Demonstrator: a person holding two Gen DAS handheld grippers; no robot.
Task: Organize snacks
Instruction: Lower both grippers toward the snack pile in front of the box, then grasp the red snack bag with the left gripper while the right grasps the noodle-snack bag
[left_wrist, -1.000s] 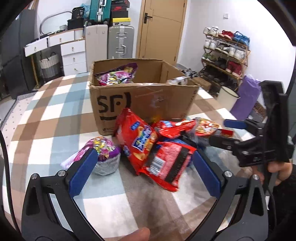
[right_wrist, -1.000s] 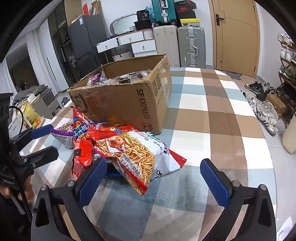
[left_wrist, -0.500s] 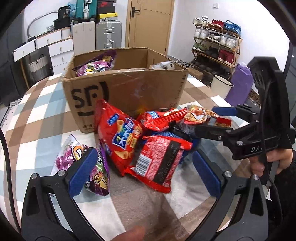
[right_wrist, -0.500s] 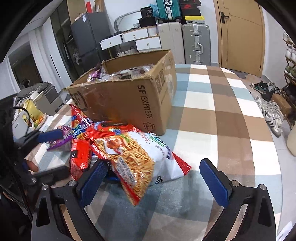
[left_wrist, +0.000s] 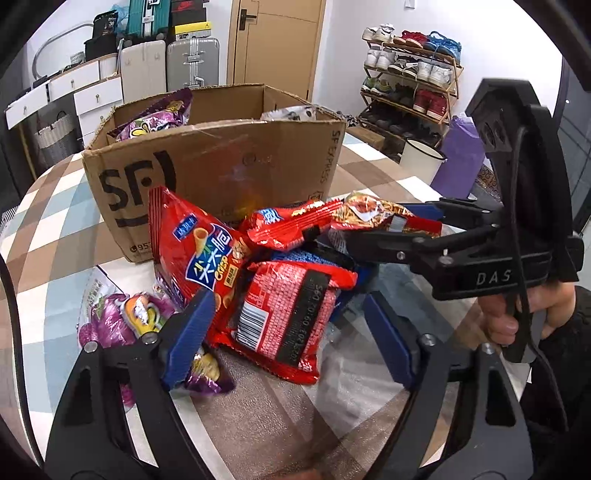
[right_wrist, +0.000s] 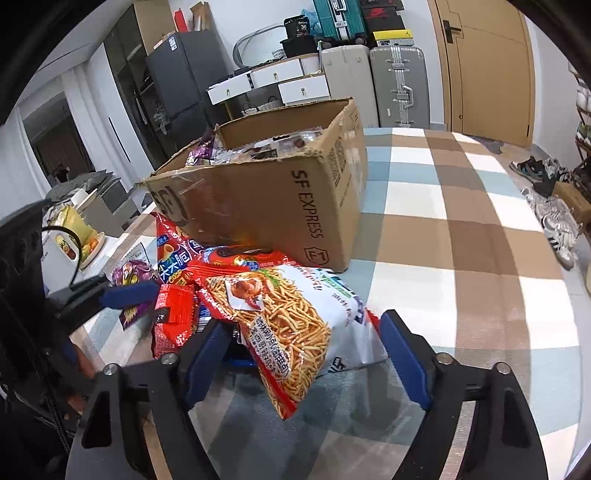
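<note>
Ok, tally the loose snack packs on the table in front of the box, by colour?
Red: 3 (crisp bag, barcode packet, long packet)
White and red: 1 (noodle-stick bag)
Purple: 1 (purple bag)
Blue: 1 (blue packet, mostly buried)
Total: 6

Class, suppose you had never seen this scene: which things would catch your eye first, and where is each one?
First comes the heap of bright red snack bags on the checked tablecloth, piled against the front of an open cardboard box already holding snacks. Next, the two grippers: the left gripper is closing around a red packet, and the right gripper is closing around the big fried-noodle bag.
</note>
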